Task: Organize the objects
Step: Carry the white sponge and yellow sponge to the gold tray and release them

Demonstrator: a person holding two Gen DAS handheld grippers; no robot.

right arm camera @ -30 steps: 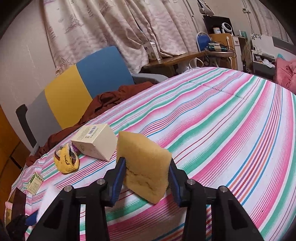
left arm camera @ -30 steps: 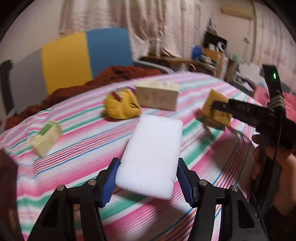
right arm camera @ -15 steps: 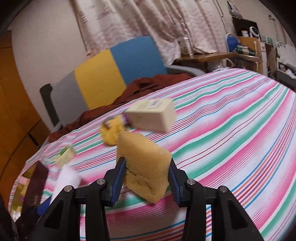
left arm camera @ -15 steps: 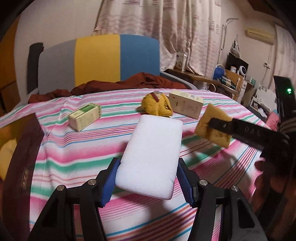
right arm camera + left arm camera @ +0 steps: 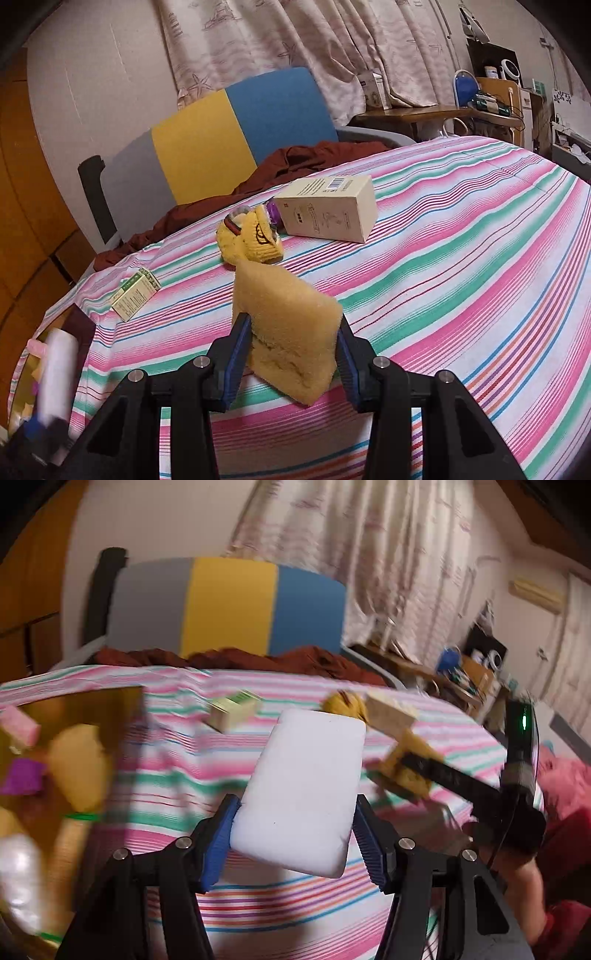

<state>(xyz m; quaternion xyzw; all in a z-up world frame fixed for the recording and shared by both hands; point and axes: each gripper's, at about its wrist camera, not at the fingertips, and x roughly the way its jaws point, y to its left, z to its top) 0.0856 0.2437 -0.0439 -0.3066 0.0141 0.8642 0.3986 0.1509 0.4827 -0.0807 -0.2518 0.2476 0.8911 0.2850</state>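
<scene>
My left gripper (image 5: pixel 293 843) is shut on a white rectangular sponge (image 5: pixel 306 786), held above the striped tablecloth (image 5: pixel 177 775). My right gripper (image 5: pixel 291 360) is shut on a yellow sponge (image 5: pixel 284 328), squeezed between its blue pads; the same yellow sponge (image 5: pixel 404 771) and right gripper show at the right of the left wrist view. On the cloth lie a yellow knitted toy (image 5: pixel 251 240), a cream box (image 5: pixel 328 212) and a small green-and-cream box (image 5: pixel 135 299). At the table's left edge stands a brown box (image 5: pixel 70 709) with several soft items inside.
A chair with grey, yellow and blue back (image 5: pixel 221 129) stands behind the table, a dark red cloth (image 5: pixel 295 162) draped over its seat. A cluttered desk (image 5: pixel 443 110) and curtains are at the back right. A person's hand (image 5: pixel 524 878) holds the right gripper.
Both grippers have swung left across the table, sponges still held. The brown box at the left edge has come into the left wrist view, and the toy and boxes have shifted right.
</scene>
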